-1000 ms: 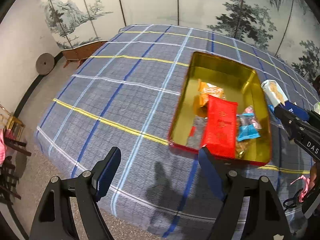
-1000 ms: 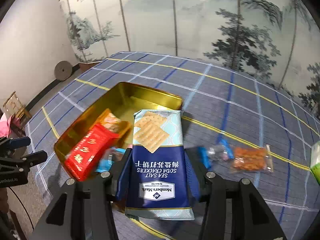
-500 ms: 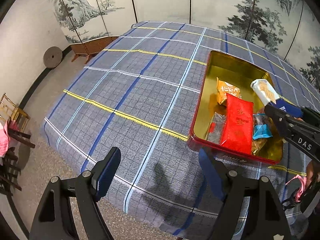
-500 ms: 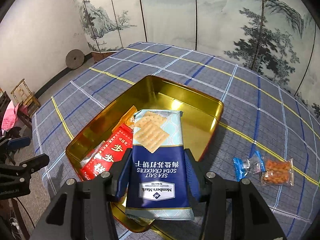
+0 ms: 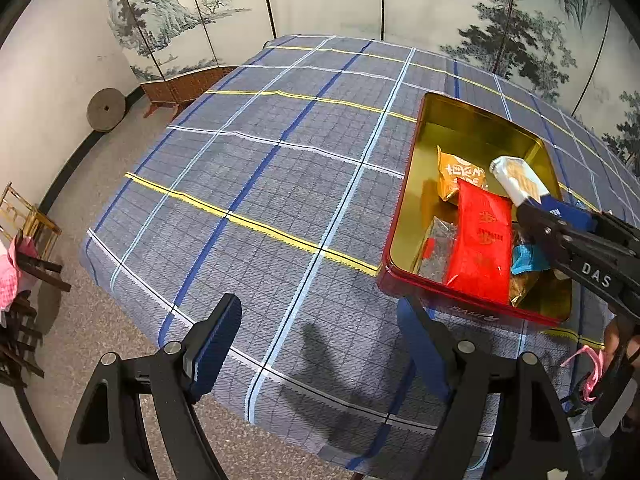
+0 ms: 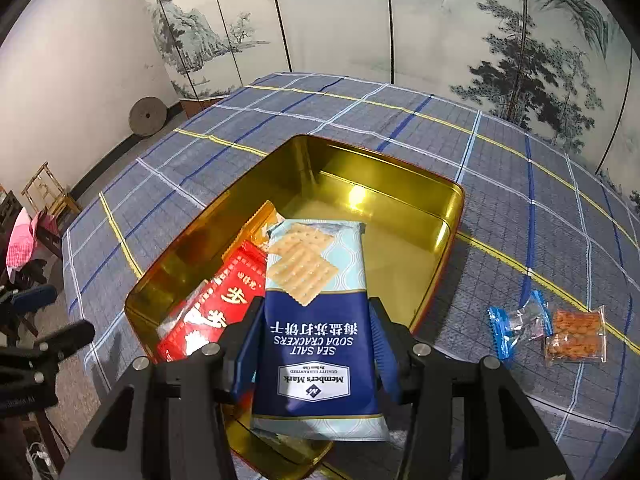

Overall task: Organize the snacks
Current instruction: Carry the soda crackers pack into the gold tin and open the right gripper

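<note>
Over the gold tin [image 6: 448, 216], right gripper [image 6: 316, 344] jaws clamp the soda cracker pack [image 6: 316, 300]. Placing step; next, lower and release beside the red packet [image 6: 216, 312]. Left gripper [image 5: 320, 344] gapes wide, holding nothing.

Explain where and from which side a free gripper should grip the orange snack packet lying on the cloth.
Grip the orange packet across its short width at the middle, coming straight down from above. It lies flat on the cloth, and the blue candy crowds its left edge.
</note>
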